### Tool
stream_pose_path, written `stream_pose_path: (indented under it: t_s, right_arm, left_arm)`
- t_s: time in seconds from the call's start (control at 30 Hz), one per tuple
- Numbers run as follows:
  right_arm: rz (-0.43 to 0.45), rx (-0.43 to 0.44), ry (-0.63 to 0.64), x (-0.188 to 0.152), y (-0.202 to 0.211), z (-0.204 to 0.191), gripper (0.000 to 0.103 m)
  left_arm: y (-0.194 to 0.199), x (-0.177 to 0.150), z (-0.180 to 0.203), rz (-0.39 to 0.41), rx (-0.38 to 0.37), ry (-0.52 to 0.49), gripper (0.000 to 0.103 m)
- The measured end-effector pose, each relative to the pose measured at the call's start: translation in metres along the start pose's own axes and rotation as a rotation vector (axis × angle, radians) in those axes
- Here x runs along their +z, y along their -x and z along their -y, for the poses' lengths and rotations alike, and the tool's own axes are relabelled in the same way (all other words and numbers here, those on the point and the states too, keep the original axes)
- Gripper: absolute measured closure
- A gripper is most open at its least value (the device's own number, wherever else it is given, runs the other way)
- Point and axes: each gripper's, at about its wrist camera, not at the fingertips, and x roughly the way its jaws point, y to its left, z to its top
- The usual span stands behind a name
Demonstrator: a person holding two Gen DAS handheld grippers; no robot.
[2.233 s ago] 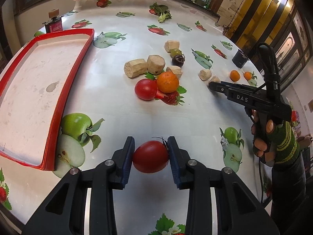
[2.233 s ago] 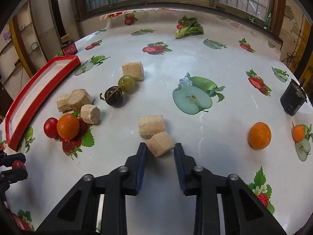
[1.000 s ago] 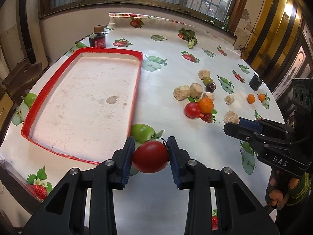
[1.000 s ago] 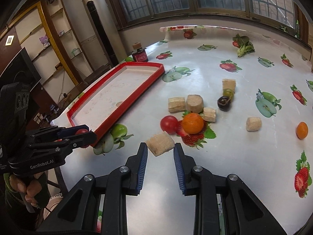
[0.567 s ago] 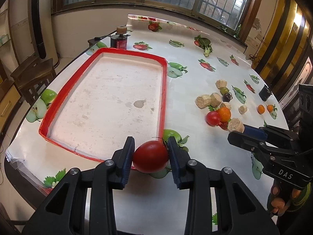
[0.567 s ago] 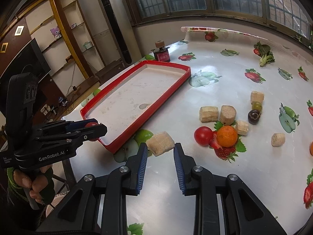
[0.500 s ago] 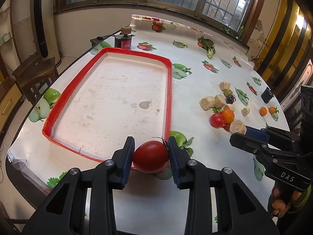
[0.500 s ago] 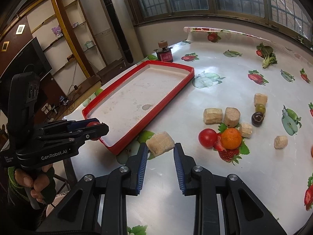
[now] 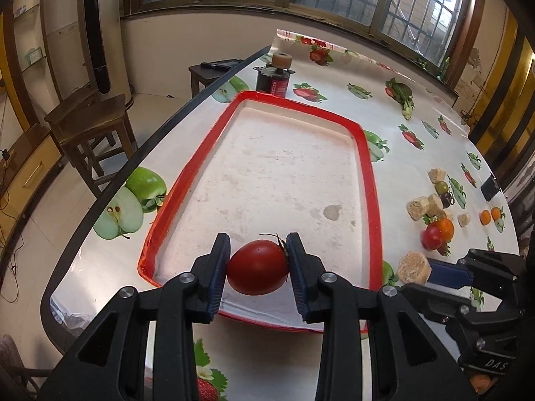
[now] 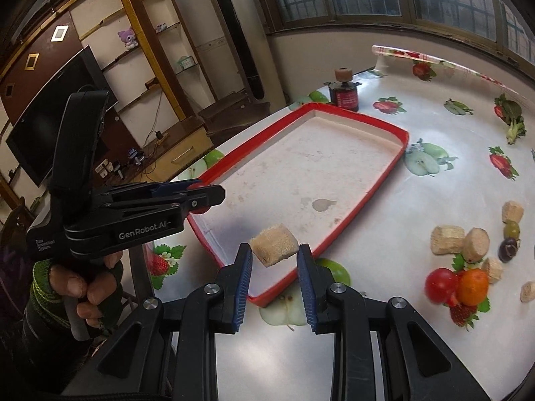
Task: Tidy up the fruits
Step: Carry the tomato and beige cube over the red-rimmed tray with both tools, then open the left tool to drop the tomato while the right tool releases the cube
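Observation:
My left gripper (image 9: 257, 267) is shut on a red tomato (image 9: 258, 266) and holds it above the near end of the red-rimmed tray (image 9: 366, 167). My right gripper (image 10: 274, 260) is shut on a tan sponge-like block (image 10: 274, 244) above the tray's near corner (image 10: 267, 295). The right gripper also shows in the left wrist view (image 9: 431, 272) with the block (image 9: 413, 267). The left gripper shows in the right wrist view (image 10: 207, 197). A second tomato (image 10: 440, 284), an orange (image 10: 473, 285), a green grape (image 10: 511, 229) and a dark grape (image 10: 508, 249) lie on the table to the right.
Several tan blocks (image 10: 447, 240) lie among the fruit. A dark jar with a cork lid (image 9: 275, 78) stands beyond the tray's far end. Two small oranges (image 9: 485, 216) and a black box (image 9: 491, 189) lie far right. The table edge (image 9: 110, 193) runs left of the tray; a wooden stool (image 9: 90, 117) stands beyond.
Both grippers have moved left with their loads, from beside the tray to over its near end. The fruit pile now lies farther right.

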Motion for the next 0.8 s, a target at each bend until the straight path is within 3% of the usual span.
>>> stream_pose_path:
  t_s: [0.37, 0.57, 0.63, 0.7, 0.8]
  right_arm:
    - [-0.152, 0.02, 0.046, 0.012, -0.083, -0.019, 0.075]
    - [-0.206, 0.03, 0.072, -0.001, -0.096, -0.022, 0.075]
    - [-0.198, 0.024, 0.072, -0.002, -0.095, -0.022, 0.074]
    - [-0.193, 0.025, 0.068, -0.001, -0.095, -0.021, 0.073]
    - [-0.179, 0.023, 0.072, -0.002, -0.092, -0.021, 0.063]
  left_arm:
    - [-0.04, 0.0, -0.012, -0.099, -0.016, 0.0, 0.071]
    - [-0.043, -0.011, -0.013, -0.116, -0.018, -0.013, 0.071]
    - [-0.044, -0.011, -0.01, -0.118, -0.011, -0.028, 0.064]
    - [-0.044, -0.011, -0.008, -0.119, 0.004, -0.031, 0.047]
    - [-0.037, -0.011, -0.008, -0.092, -0.003, -0.021, 0.047]
